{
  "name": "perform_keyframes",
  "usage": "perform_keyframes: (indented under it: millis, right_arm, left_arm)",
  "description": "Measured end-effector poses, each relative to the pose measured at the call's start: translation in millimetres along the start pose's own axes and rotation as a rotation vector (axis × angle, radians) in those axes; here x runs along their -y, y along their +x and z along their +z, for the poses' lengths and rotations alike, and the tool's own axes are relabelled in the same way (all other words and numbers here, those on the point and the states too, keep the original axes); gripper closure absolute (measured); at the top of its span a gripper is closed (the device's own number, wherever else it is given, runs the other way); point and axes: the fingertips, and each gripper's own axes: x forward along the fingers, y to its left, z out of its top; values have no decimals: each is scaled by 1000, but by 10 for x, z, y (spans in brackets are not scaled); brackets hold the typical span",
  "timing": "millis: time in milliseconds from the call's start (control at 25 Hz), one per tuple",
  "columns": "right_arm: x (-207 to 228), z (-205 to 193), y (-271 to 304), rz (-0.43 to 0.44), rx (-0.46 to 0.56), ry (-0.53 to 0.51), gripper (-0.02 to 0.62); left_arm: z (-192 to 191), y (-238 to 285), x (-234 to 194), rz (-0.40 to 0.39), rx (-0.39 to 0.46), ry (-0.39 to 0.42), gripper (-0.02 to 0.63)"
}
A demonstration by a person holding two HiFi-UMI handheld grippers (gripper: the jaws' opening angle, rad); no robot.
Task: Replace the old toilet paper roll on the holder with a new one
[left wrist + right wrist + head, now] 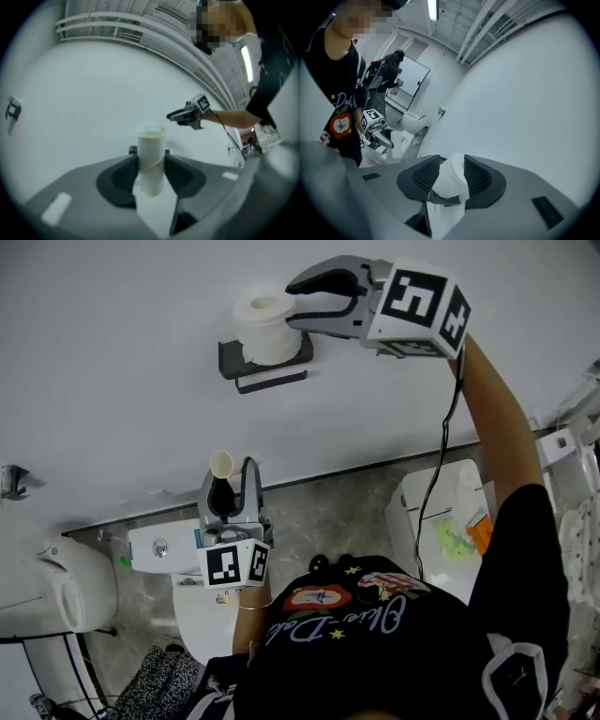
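A white toilet paper roll [265,326] sits on a black wall holder [246,368]. My right gripper [293,302] is raised to it, open, one jaw above and one below the roll's right end. In the right gripper view the roll [452,176] lies between the jaws of the right gripper [451,161], with the holder [443,199] just beneath. Lower down, my left gripper [230,486] is shut on an empty cardboard tube [222,466]. The tube [151,159] stands upright between the pads of the left gripper [151,157].
A white toilet with its tank [164,545] stands below the left gripper, and another white fixture [56,587] at the far left. A white unit [441,512] with green and orange items stands to the right. A patterned bag [159,681] lies on the grey floor.
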Motion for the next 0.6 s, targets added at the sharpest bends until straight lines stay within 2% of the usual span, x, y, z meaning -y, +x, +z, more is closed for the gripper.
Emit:
perform_keyframes:
  millis: [160,400,600]
  right_arm:
    - [7,-97,281,160,-175,-52,448]
    - [-16,-328,632,307,-432,-137,448]
    - [-24,-386,722,403,-548,-124,434]
  left_arm:
    - [-14,-81,-121,25,8,-8,433]
    - [-59,-117,-264,51,6,-23,433]
    - [-76,-117,-322,72,8,-32,433]
